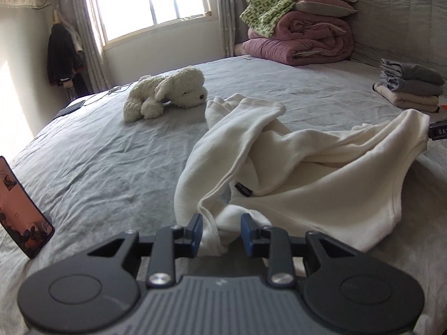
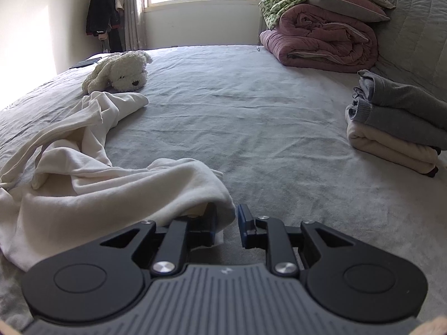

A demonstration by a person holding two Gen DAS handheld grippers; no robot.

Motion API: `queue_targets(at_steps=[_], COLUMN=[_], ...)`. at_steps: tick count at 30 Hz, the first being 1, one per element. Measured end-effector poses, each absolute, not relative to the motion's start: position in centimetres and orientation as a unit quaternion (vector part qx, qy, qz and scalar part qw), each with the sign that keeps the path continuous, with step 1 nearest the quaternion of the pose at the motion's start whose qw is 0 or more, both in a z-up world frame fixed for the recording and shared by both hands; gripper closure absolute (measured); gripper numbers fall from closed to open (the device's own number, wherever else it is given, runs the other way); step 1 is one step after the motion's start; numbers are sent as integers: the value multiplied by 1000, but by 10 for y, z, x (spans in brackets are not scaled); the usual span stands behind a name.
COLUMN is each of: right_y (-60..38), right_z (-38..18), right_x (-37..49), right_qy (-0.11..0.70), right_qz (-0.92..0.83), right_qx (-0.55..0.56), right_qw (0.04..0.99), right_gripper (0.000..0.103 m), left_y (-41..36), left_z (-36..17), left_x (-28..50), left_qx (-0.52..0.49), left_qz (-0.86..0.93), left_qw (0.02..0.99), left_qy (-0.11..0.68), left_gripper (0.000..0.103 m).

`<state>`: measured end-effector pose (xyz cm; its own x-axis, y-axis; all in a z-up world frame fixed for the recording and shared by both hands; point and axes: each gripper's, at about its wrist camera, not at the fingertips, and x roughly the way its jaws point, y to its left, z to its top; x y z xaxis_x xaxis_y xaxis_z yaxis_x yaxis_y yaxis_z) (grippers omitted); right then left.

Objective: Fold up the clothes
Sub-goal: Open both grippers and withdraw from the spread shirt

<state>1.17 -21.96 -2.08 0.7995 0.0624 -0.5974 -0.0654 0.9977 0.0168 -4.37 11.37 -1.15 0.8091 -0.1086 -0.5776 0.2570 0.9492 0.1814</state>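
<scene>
Left wrist view: I see the cream garment (image 1: pixel 293 167) lying crumpled on the grey bed sheet (image 1: pixel 111 153), one bunched edge running between the blue pads of my left hand-held gripper (image 1: pixel 220 234). The jaws stand apart; the left pad touches the cloth, the right pad shows a gap, so I read this gripper as released. At the right edge of this view the tip of my right hand-held gripper (image 1: pixel 437 132) meets the garment's far corner.

In the right wrist view, the garment (image 2: pixel 111 184) drapes over the left finger of the right hand-held gripper (image 2: pixel 226 229). The jaws stand slightly apart, with a fold of cloth against the left pad and clear of the right one: not clenched.

Beyond the garment a white plush dog (image 1: pixel 167 92) lies on the bed. A stack of folded clothes (image 2: pixel 396 122) sits to the right. Rolled bedding (image 2: pixel 321 39) rests by the headboard. A phone (image 1: pixel 22 212) stands propped at the left.
</scene>
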Motion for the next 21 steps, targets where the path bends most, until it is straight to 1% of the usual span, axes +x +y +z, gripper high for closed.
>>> queue_targets(at_steps=[2, 4, 6, 8, 12, 15, 21], right_y=[-221, -222, -224, -225, -228, -232, -242], right_z=[-22, -23, -24, -23, -22, -23, -27], right_x=[11, 10, 8, 6, -1, -5, -10], right_qy=[315, 317, 319, 318, 314, 315, 321], right_qz=[34, 34, 35, 38, 43, 41, 34], right_qx=[-4, -4, -1, -1, -5, -6, -1], right_qw=[949, 948, 947, 947, 948, 948, 946], right_gripper=[76, 74, 74, 74, 74, 74, 74], left_y=[110, 107, 103, 97, 81, 68, 55], left_z=[-11, -10, -9, -11, -19, -29, -46], left_x=[-49, -54, -59, -63, -69, -73, -72], left_qx=[135, 141, 144, 148, 169, 196, 255], left_qz=[-118, -141, -171, -199, -263, -290, -284], left_qw=[941, 940, 937, 932, 908, 890, 876], left_qy=[286, 277, 268, 264, 279, 293, 295], left_gripper=[70, 66, 62, 61, 54, 53, 52])
